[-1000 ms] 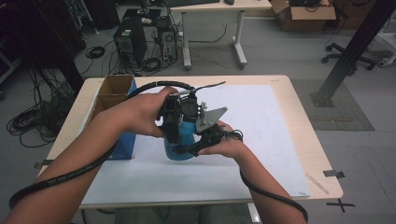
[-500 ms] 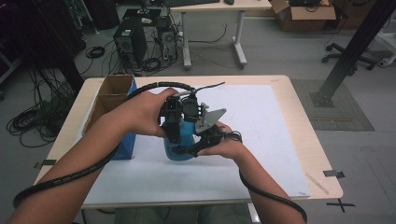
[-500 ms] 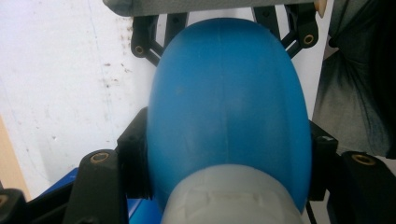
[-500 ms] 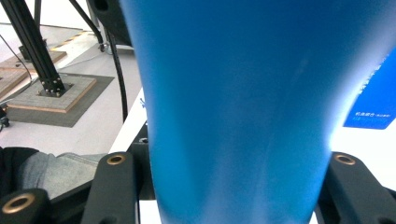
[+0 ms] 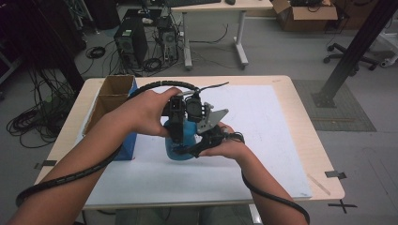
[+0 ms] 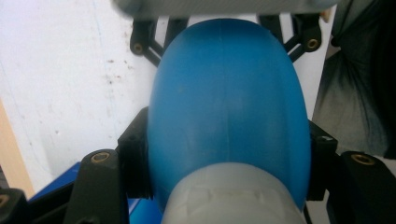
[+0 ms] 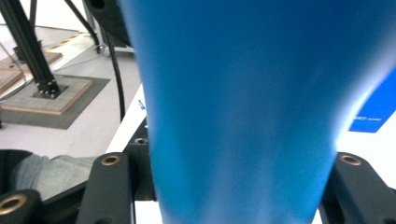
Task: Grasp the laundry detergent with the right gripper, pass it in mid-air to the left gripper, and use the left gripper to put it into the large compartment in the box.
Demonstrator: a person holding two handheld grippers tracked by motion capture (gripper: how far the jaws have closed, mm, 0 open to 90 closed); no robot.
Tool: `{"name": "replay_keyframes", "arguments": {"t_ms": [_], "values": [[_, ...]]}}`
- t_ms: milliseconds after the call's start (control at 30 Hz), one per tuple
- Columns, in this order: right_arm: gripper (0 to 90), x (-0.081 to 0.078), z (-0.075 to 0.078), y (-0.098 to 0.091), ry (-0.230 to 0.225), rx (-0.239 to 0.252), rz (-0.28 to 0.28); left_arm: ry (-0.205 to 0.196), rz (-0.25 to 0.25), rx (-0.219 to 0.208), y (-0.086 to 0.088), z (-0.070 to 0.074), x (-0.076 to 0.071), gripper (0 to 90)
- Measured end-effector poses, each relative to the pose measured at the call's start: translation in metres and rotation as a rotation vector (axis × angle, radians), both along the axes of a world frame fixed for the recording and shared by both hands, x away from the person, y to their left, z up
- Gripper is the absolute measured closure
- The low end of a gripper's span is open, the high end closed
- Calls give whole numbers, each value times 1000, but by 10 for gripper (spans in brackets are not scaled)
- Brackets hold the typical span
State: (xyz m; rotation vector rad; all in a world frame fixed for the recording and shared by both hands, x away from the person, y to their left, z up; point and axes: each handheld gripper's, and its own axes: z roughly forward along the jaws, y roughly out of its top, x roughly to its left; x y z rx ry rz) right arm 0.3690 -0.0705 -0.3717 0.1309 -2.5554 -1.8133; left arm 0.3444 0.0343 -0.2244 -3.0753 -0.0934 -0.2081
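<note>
A blue bottle with a whitish cap is held above the white sheet at the table's middle. My left gripper comes down from above and is shut on the bottle just past the cap, one pad on each side. My right gripper reaches in from the right, lower on the bottle. Its jaws have just been opening a little, with the bottle still between them and the pads against its sides. In the left gripper view, the right gripper's jaws stand at the bottle's far end.
An open cardboard box with a blue side stands at the table's left edge, close to my left forearm. The wooden table ends just right of the sheet. Computer towers, cables and a second desk lie beyond.
</note>
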Motion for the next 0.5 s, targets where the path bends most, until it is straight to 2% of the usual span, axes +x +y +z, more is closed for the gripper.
{"name": "replay_keyframes", "arguments": {"t_ms": [100,333,400,500], "values": [[345,2,1,-4,18,22,-15,0,5,-2,1,0,1,381],[282,2,-2,-6,26,17,-29,9,7,-11,0,1,2,380],[259,2,-2,-6,28,16,-31,4,26,-27,0,2,2,380],[213,2,-2,-6,32,8,-34,6,41,-23,0,4,2,380]]}}
